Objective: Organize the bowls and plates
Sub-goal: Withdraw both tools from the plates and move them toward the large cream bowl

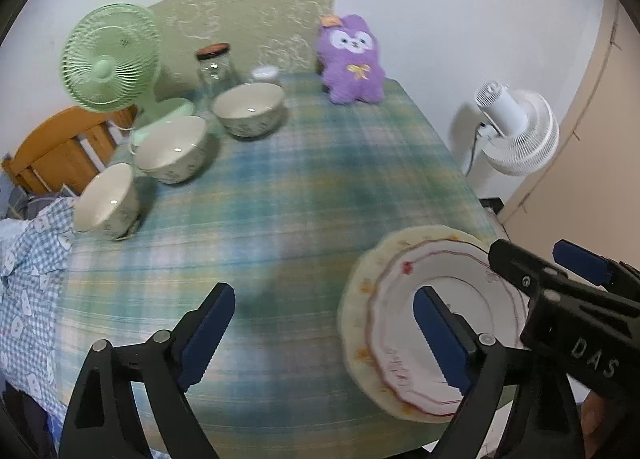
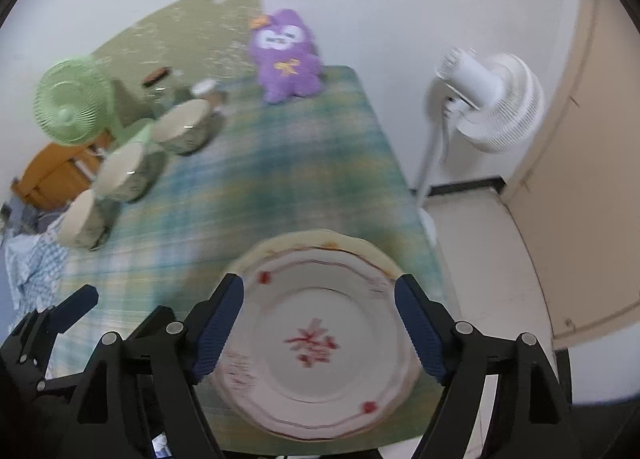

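Two plates [image 2: 316, 343] stacked at 6 o'clock | three bowls [image 1: 172, 149] unstacked at 10 o'clock, we judge | both jaws wide open, holding nothing

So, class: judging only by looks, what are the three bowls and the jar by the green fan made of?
The three bowls look like glazed ceramic: cream, opaque, with small bright glints inside. The jar seems to be clear glass, since you see through it; its dark lid's material is unclear.
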### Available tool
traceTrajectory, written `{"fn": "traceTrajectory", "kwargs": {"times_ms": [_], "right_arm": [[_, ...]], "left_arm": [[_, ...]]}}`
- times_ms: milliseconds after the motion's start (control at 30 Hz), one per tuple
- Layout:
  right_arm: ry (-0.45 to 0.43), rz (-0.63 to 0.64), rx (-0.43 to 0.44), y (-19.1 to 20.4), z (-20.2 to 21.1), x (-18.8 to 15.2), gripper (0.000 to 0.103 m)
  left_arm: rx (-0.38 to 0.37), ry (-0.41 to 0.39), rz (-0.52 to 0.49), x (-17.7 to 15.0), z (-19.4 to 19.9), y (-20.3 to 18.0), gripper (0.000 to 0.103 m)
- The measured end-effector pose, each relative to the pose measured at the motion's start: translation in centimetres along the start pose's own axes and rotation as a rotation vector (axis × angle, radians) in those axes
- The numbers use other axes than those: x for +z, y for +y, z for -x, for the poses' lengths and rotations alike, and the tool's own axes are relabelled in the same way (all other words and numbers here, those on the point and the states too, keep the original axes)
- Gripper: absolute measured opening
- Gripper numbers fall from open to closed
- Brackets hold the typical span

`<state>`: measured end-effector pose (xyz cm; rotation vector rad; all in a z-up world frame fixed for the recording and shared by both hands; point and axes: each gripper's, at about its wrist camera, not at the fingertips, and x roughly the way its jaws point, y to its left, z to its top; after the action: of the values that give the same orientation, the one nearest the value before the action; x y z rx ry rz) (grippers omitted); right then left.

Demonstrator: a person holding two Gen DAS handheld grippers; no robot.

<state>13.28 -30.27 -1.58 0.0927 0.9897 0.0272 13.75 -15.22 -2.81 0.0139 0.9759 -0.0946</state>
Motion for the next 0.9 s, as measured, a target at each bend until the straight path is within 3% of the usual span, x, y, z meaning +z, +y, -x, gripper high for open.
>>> {"fn": "traceTrajectory", "kwargs": {"times_ms": [433,667,833,900], "right_arm": [[-0.101,0.05,0.039,12.4,1.3,2.0,0.081],[-0.12,0.06,0.047,19.0,0.2,2.7,0.081],[-0.113,0.081,0.033,23.3,-1.4,3.1,0.081],[-0.104,0.082,0.035,24.6,-2.3,3.1,0.081]], "left_arm": [[0.018,-0.061,0.015,1.6,2.2,12.1,0.092],[0.092,-0.093,0.03,2.9,1.8,18.3,0.092],[0.102,-0.065,0.033,3.4,0.4,22.3,0.091],[0.11,-0.064,0.029,3.5,-0.1,23.5,0.087]]}}
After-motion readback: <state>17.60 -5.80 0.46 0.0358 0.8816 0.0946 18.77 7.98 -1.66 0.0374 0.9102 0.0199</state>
